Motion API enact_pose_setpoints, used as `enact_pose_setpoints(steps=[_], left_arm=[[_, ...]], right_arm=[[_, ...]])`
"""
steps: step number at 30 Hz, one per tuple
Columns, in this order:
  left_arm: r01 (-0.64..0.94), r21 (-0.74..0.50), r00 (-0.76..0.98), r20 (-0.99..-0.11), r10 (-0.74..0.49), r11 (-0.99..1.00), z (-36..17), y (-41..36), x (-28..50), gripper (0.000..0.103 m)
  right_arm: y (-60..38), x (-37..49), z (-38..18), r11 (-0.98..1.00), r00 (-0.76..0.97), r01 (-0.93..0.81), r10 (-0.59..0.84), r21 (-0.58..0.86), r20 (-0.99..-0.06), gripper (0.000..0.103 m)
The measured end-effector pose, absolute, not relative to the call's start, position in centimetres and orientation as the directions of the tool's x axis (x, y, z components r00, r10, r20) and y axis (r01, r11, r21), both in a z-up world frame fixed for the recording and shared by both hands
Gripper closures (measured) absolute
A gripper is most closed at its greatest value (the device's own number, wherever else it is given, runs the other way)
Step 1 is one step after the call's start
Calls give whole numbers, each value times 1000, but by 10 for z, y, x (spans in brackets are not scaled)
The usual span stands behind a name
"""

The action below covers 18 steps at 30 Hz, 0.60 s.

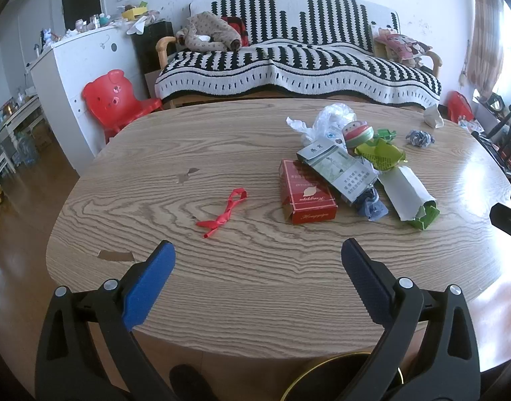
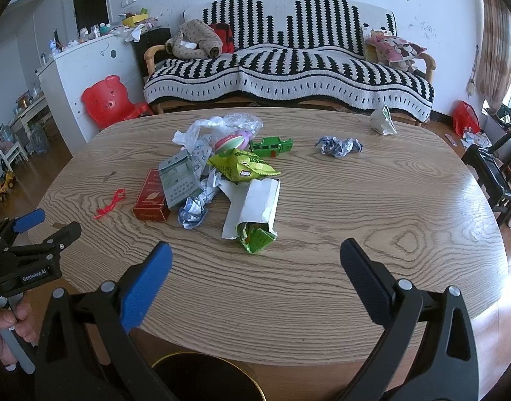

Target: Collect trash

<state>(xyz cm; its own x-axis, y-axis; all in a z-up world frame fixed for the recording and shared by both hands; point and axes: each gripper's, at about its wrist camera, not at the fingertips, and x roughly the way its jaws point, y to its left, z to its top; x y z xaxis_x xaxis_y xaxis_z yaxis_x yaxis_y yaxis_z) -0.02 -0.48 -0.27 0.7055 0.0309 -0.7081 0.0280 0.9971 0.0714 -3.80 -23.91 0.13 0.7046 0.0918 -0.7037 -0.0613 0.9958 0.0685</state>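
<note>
Trash lies in a pile on the wooden table (image 1: 242, 300): a red carton (image 1: 305, 197), a grey-green carton (image 1: 339, 172), a white paper sleeve with green wrapper (image 1: 407, 193), a yellow-green snack bag (image 1: 382, 153) and a clear plastic bag (image 1: 329, 117). A red burst balloon (image 1: 223, 212) lies apart to the left. My left gripper (image 1: 257, 260) is open and empty over the near edge. My right gripper (image 2: 255, 260) is open and empty, just short of the white sleeve (image 2: 255, 207). Crumpled paper (image 2: 337, 145) lies farther back. A dark bin (image 2: 205, 377) stands below the table edge.
A green toy truck (image 2: 270, 147) and a watermelon-patterned toy (image 2: 230, 142) sit in the pile. A white crumpled bag (image 2: 382, 120) is at the far edge. A striped sofa (image 2: 288, 67), a red child chair (image 2: 108, 100) and a white cabinet (image 2: 85, 67) stand behind.
</note>
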Motion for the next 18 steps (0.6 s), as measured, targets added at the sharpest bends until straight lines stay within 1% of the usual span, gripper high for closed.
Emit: enact_pose_setpoints(steps=[18], left_arm=[[26, 69, 704, -710, 30, 997, -4, -4, 0, 6]], right_arm=[[-239, -38, 2, 995, 703, -64, 95, 70, -704, 5]])
